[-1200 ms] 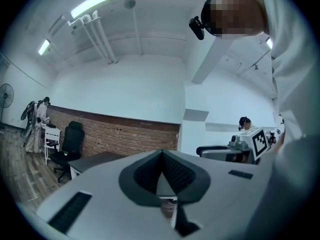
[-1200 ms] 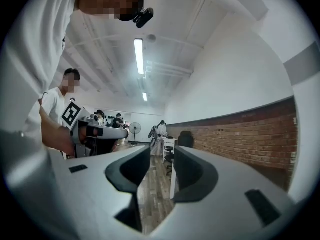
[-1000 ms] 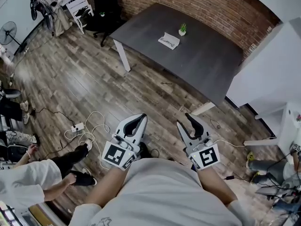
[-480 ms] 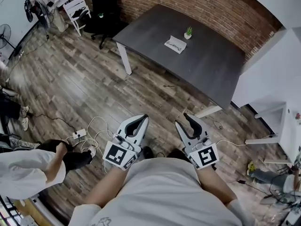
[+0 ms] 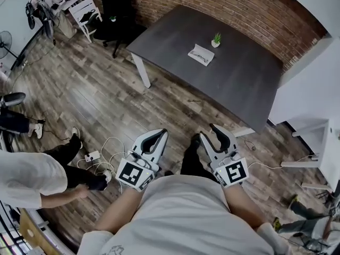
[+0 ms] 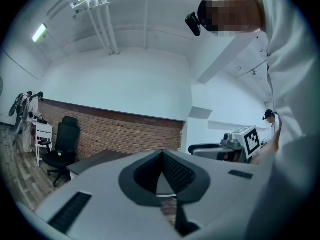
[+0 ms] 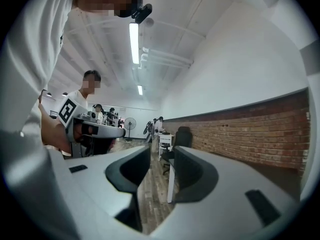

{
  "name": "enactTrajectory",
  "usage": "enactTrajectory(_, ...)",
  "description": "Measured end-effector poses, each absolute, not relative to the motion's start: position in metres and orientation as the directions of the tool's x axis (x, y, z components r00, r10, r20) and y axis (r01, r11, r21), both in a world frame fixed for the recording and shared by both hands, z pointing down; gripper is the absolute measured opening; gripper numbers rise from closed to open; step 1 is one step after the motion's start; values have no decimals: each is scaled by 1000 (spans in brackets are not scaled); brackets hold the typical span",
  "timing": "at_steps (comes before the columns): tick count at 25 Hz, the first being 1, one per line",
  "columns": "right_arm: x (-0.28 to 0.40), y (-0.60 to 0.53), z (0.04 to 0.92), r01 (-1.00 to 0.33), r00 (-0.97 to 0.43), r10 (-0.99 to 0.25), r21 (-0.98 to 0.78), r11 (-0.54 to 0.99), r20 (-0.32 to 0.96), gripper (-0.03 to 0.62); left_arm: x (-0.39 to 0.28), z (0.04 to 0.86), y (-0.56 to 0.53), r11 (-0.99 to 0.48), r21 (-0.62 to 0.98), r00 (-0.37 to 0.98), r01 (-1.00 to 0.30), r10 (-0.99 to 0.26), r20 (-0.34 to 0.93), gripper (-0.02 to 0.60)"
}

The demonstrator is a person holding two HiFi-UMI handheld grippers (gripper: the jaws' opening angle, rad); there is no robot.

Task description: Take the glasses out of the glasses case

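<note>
Wood-plank flooring (image 5: 95, 89) fills most of the head view, and nearest the camera both grippers are held low and close to the person's body, well apart from the task's things. The left gripper (image 5: 154, 135) has its fingers clenched: in the left gripper view its fingertips (image 6: 161, 153) meet at a point, with only the dark oval hollow behind them, and nothing is gripped there. The right gripper (image 5: 219, 133) is released a little: in the right gripper view its two fingers (image 7: 131, 169) stand apart with a narrow slot between them, through which only floor and a white table leg show, so it is empty and touches nothing. Just left of the grippers a white power strip (image 5: 89, 156) and loose cables lie on the planks, near a crouching person in a white shirt (image 5: 24, 177). Farther off stands the dark grey table (image 5: 239, 81), and on its far half lies the white glasses case (image 5: 201, 54), flat, with a thin dark shape on it that is too small to make out clearly. A small potted plant (image 5: 216, 38) stands just beside the case. Beyond the table runs the brick wall (image 5: 223, 4), with a black office chair (image 5: 114, 9) at its left.
</note>
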State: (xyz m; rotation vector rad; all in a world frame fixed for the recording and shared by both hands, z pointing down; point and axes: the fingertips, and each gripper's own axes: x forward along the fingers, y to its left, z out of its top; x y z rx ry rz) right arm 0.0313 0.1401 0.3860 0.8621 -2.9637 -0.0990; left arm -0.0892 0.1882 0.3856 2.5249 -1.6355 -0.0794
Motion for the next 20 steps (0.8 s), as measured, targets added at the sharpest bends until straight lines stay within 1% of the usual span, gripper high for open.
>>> enactTrajectory(5, 18, 64, 400, -504, -862, -505, 32, 863, 37, 153, -98, 397, 116, -385, 132, 396, -913, -916, 63, 11)
enactTrajectory(8, 15, 9, 404, -493, -868, -495, 42, 869, 47, 153, -98, 402, 64, -380, 137, 392, -915, -917, 76, 11)
enactTrajectory(15, 19, -105, 412, -427, -899, -429, 40, 903, 85, 153, -83, 408, -59, -360, 140, 375, -922, -921, 106, 11)
enactTrajectory(20, 27, -171, 414, -412, -905, -415, 48, 910, 96, 153, -75, 406, -124, -359, 119, 372, -926, -921, 117, 11)
